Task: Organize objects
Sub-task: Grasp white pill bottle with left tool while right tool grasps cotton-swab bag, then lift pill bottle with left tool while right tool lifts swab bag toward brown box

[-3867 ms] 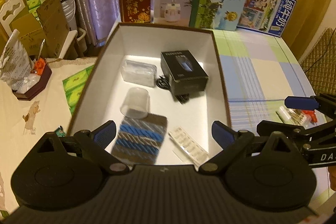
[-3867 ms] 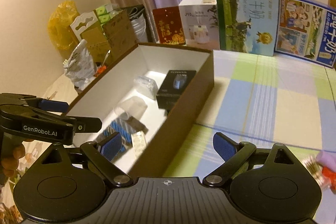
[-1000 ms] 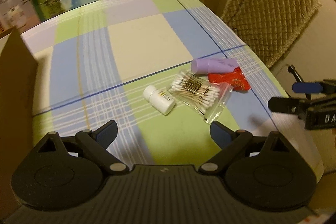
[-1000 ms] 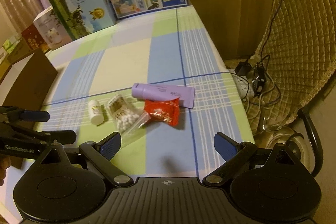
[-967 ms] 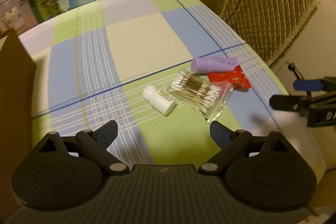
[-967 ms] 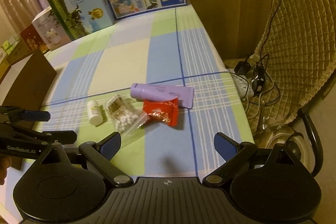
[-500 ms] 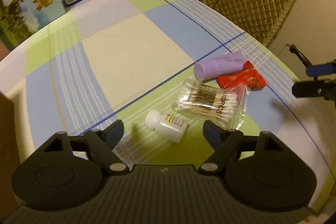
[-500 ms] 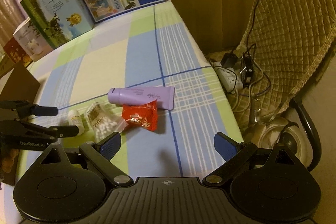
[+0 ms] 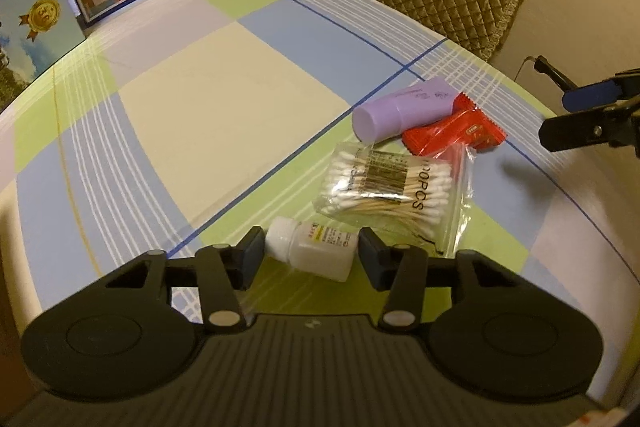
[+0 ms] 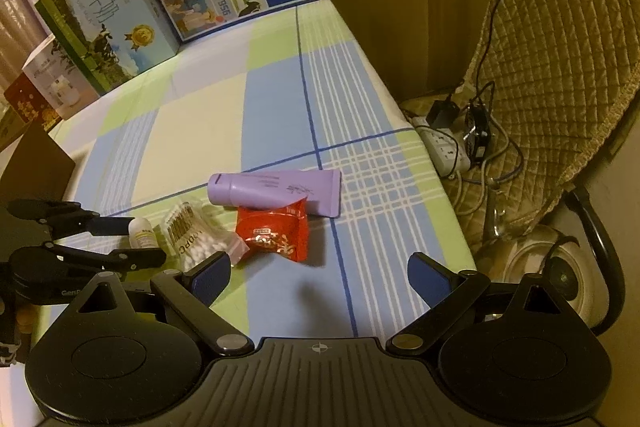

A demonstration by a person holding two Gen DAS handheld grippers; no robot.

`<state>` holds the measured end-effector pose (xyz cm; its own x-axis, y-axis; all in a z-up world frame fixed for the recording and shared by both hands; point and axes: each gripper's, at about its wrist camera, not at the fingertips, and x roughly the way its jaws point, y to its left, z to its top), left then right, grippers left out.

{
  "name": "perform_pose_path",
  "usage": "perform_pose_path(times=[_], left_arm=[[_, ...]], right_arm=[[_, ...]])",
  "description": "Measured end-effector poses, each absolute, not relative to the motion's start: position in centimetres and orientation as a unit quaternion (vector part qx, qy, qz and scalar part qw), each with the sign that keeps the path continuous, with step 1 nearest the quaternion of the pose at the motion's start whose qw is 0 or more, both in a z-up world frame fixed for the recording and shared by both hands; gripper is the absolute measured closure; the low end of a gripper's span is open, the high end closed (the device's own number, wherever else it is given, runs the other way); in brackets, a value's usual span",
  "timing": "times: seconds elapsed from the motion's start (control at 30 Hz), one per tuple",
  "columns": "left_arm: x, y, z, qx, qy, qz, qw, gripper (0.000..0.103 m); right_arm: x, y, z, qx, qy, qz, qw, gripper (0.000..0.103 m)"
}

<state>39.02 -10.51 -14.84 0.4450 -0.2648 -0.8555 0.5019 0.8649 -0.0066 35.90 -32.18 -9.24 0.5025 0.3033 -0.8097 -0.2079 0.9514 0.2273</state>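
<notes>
Pickup of the small white bottle (image 9: pixel 312 251) looks like the step in hand, judged from the left wrist view: it lies on its side on the checked surface (image 9: pixel 224 99), cap toward the left, between the fingers of the left gripper (image 9: pixel 312 257), which have just been closing around it. The left pad sits at the cap and the right pad at the bottle's far shoulder; whether they press yet I cannot tell, so the next move probably calls for finishing the squeeze before any lift. Just beyond lie the bag of cotton swabs (image 9: pixel 392 187), the red packet (image 9: pixel 452 137) and the purple tube (image 9: pixel 404 109), close together. From the right wrist view, the right gripper (image 10: pixel 318 273) hovers with fingers spread wide and nothing between them, near the red packet (image 10: pixel 276 233), which overlaps the purple tube (image 10: pixel 276 189). At the left, the left gripper (image 10: pixel 136 241) straddles the white bottle (image 10: pixel 142 233), beside the swab bag (image 10: pixel 196 237).
</notes>
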Motion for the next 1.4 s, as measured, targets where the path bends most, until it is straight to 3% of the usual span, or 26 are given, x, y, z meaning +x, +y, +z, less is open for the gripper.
perform_pose_path(times=[0.27, 0.5, 0.93, 1.2, 1.4], left_arm=[[37.3, -7.5, -14.4, 0.078, 0.491, -0.148, 0.855, 0.057], [36.0, -4.6, -12.8, 0.043, 0.505, -0.067, 0.859, 0.057], [34.1, -2.6, -10.9, 0.002, 0.504, 0.015, 0.864, 0.057], [32.3, -2.7, -10.4, -0.006, 0.501, 0.027, 0.865, 0.057], [30.9, -2.7, -10.1, -0.011, 0.500, 0.032, 0.865, 0.057]], right_arm=[[35.9, -29.6, -9.1, 0.015, 0.452, 0.208, 0.867, 0.011], [36.1, -25.7, -9.6, -0.030, 0.434, 0.281, 0.856, 0.040], [38.0, -21.0, -12.7, -0.106, 0.434, 0.335, 0.829, 0.057], [37.6, -19.7, -14.0, -0.127, 0.440, 0.345, 0.819, 0.078], [35.8, -19.5, -14.1, -0.125, 0.449, 0.351, 0.812, 0.084]])
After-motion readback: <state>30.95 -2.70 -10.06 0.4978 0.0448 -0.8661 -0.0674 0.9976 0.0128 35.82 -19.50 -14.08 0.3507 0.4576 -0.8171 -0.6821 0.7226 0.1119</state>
